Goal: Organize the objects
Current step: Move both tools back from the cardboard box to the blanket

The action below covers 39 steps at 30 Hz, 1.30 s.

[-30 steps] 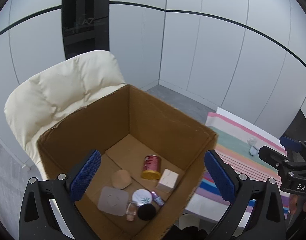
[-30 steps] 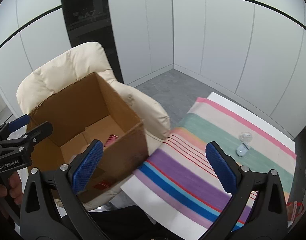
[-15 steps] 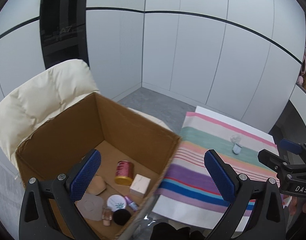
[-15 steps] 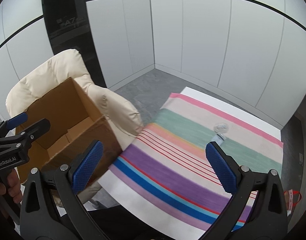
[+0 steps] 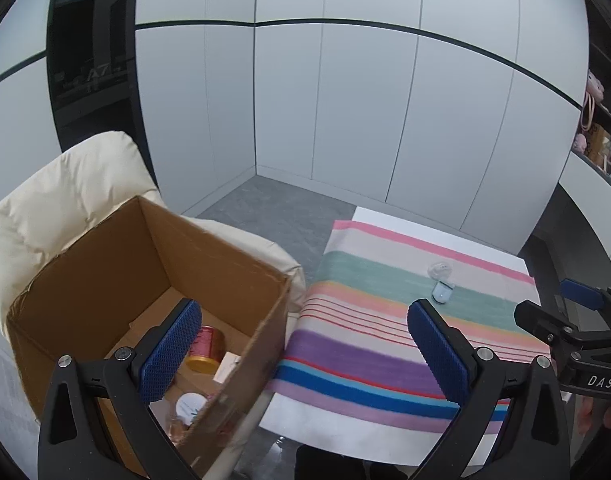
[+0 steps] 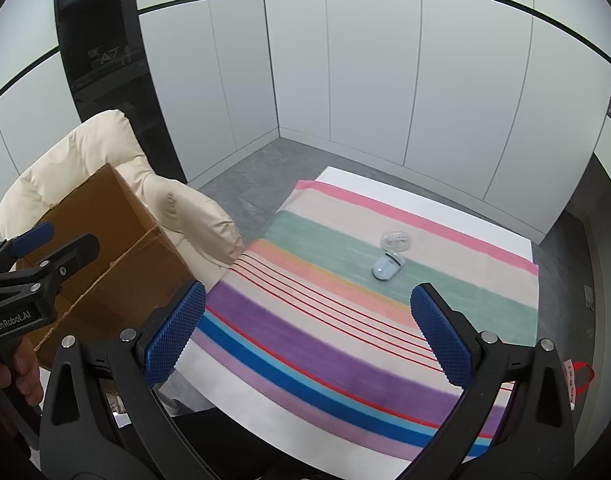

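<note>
White panelled walls with a thin dark band, grey floor, one tall black glass unit in the left corner. One white table (image 6: 389, 190) under one striped cloth (image 6: 325, 320): pink, green, peach, purple and blue bands with thin red lines. On the green band, far side toward the right, one small pale blue bottle (image 6: 385, 268) lies on its side, with one clear round cap (image 6: 395, 241) just behind it; whether they touch, can't tell. Nothing else on the cloth. Left of the table, one cream padded chair (image 5: 65, 200) carries one open cardboard box (image 5: 209, 264). Visible inside the box: one red-and-gold can (image 5: 205, 350), one pale block (image 5: 226, 366) beside it, one white round lid (image 5: 189, 404), plus something pinkish at the bottom edge, too hidden to identify. Left tongs (image 5: 297, 354) spread wide, empty, hovering over the near box corner and table edge. Right tongs (image 6: 307, 334) equally wide, empty, above the near half of the cloth, well short of the bottle. Each pair shows at the edge of the other's view, with fingers on the handle.
</note>
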Available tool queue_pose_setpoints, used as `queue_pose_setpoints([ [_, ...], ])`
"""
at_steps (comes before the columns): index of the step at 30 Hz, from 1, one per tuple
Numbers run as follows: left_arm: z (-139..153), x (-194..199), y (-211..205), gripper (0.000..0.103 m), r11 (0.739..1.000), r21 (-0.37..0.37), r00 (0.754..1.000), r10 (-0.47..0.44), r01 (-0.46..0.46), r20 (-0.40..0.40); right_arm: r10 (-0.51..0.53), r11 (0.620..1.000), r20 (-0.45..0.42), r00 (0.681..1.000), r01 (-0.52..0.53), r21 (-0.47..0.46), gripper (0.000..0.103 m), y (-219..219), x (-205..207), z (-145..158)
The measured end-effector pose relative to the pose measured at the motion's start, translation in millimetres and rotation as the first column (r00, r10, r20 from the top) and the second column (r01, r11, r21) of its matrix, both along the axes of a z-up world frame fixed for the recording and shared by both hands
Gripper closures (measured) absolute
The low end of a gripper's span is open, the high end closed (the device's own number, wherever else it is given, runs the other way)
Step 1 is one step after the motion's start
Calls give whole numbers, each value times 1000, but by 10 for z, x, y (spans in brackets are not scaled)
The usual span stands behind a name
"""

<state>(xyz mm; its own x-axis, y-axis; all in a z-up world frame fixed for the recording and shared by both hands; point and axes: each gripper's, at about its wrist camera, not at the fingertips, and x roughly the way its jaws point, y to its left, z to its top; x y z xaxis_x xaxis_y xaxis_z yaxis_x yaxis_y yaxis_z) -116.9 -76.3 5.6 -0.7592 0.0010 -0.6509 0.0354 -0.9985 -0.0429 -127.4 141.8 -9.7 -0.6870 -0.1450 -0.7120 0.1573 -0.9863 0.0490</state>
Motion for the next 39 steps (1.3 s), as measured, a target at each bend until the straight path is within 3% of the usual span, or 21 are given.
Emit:
queue_pose_setpoints([
  [10, -34, -72, 435, 0, 997, -32, 997, -73, 74, 10, -57, 998, 11, 998, 57, 9, 0, 343, 75, -17],
  [25, -119, -182, 924, 0, 987, 22, 987, -157, 156, 45, -159, 987, 46, 986, 158, 27, 0, 935, 241, -100],
  [39, -281, -216, 1493, 0, 962, 26, 959, -272, 271, 75, -240, 970, 63, 969, 237, 51, 0, 1459, 385, -209],
])
